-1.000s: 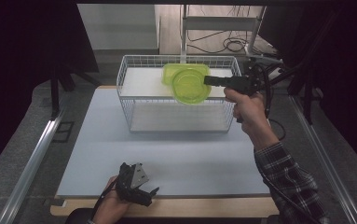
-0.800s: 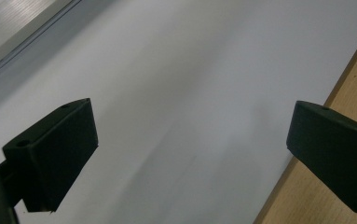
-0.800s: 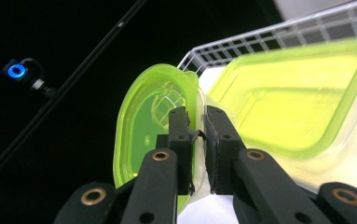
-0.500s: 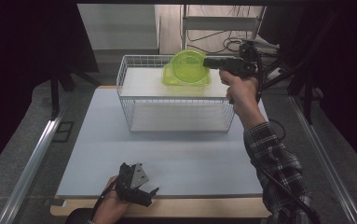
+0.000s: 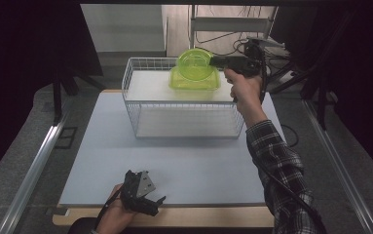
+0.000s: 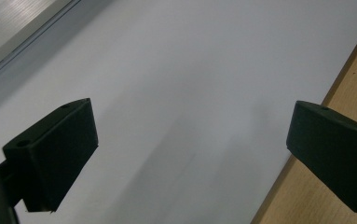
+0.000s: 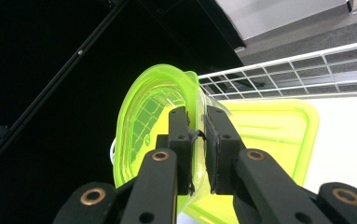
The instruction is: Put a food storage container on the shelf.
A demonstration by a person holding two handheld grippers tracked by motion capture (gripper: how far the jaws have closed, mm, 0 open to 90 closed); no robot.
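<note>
High view: the right claw (image 5: 213,61) is pinched shut on the rim of a round green bowl (image 5: 194,63), which it holds tipped on edge above the far right part of the white wire basket (image 5: 184,105). A second ago that claw and bowl sat further right and lower in this view, at the basket's right end; now the pair has travelled along the basket's back edge and sits above a squarish green container (image 5: 195,82) that lies inside the basket. The bowl's tilt looks much the same as before, open face turned toward the camera.

In the right gripper view the two pads (image 7: 180,140) clamp the thin wall of the green bowl (image 7: 153,126) from either side, with the flat green container (image 7: 269,135) just beyond and the basket wire (image 7: 306,70) behind it.

The left claw (image 5: 147,195) has not shifted: it rests at the near edge of the tabletop (image 5: 101,146), jaws spread wide and holding nothing, as the left gripper view confirms.

My reading is that the bowl is being carried into position over the green container, so a lowering or nesting into the basket seems the likely next step, still undone.
</note>
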